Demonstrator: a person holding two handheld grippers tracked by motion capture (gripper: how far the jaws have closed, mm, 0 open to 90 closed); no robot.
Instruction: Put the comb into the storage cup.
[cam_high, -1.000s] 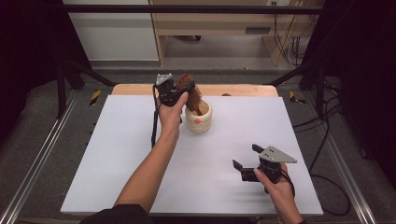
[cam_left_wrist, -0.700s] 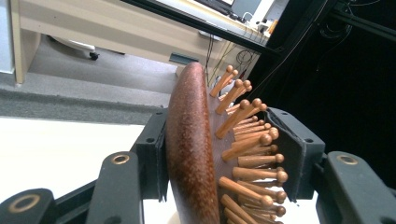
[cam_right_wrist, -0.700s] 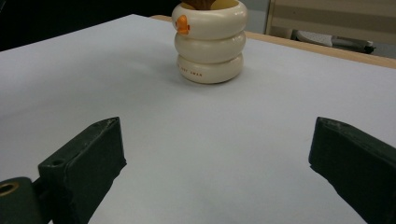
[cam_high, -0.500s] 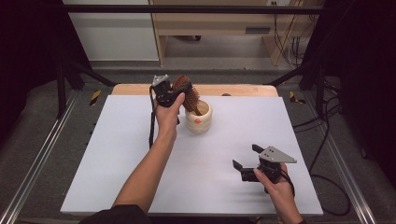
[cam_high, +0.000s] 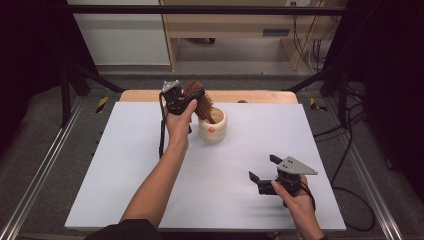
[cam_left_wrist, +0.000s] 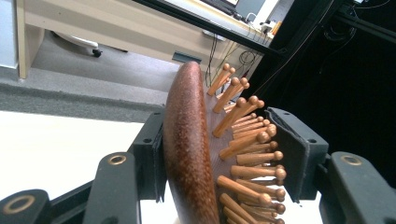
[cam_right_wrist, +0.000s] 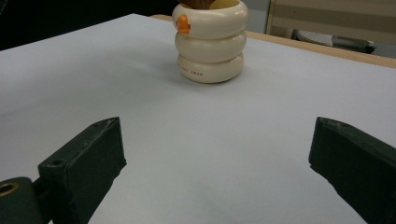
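A brown wooden hairbrush (cam_high: 198, 98) stands tilted with its handle down in a cream ringed cup (cam_high: 212, 127) at the table's far middle. My left gripper (cam_high: 191, 100) holds the brush head. In the left gripper view one pad lies on the brush's smooth back (cam_left_wrist: 187, 149) and the other meets the tips of its wooden pins. These jaws have just been opening a little, with the brush still between them. My right gripper (cam_high: 262, 167) rests near the front right of the table, open and with nothing in it. In the right gripper view its jaws (cam_right_wrist: 217, 140) point at the cup (cam_right_wrist: 210, 42).
The white table top (cam_high: 125, 165) has a wooden strip (cam_high: 260, 96) along its far edge. Metal rails (cam_high: 40, 180) run along both sides. A cable (cam_high: 161, 135) hangs from my left gripper to the table. Shelving and wires stand behind the table.
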